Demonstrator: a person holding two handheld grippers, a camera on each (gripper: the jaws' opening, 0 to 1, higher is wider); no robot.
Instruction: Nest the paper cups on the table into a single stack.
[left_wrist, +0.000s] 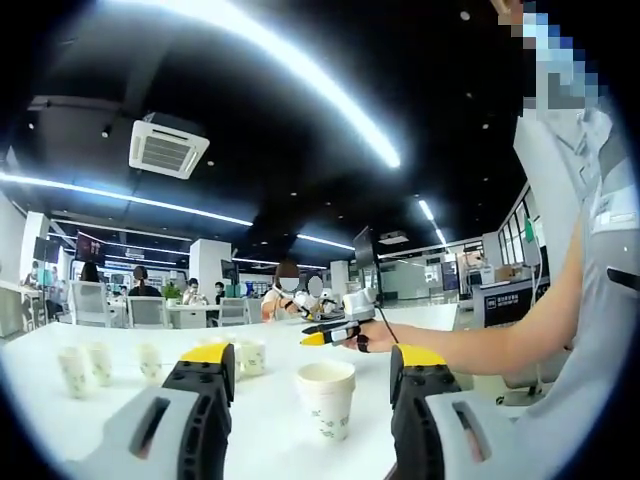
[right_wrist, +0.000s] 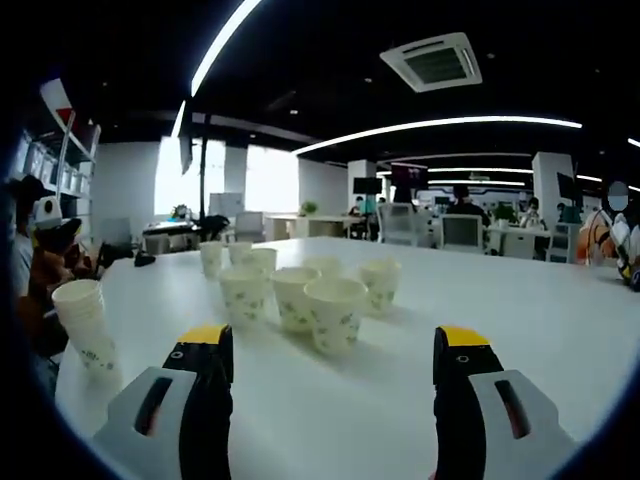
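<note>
Office table (right_wrist: 560, 320) is holding loose paper cups (right_wrist: 335, 312) everywhere. Your right gripper (right_wrist: 335, 375) and left gripper (left_wrist: 312, 385) are both hanging wide open and empty, so you're better off pinching one rim gently.

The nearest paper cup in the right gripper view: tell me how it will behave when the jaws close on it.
The nearest paper cup stands upright and open-mouthed, seemingly empty, so probably very light and apt to slide or tip if nudged on the smooth white table. Its thin paper wall likely dents under a hard squeeze. The right gripper is open before it; a gentle grip seems wise.
</note>
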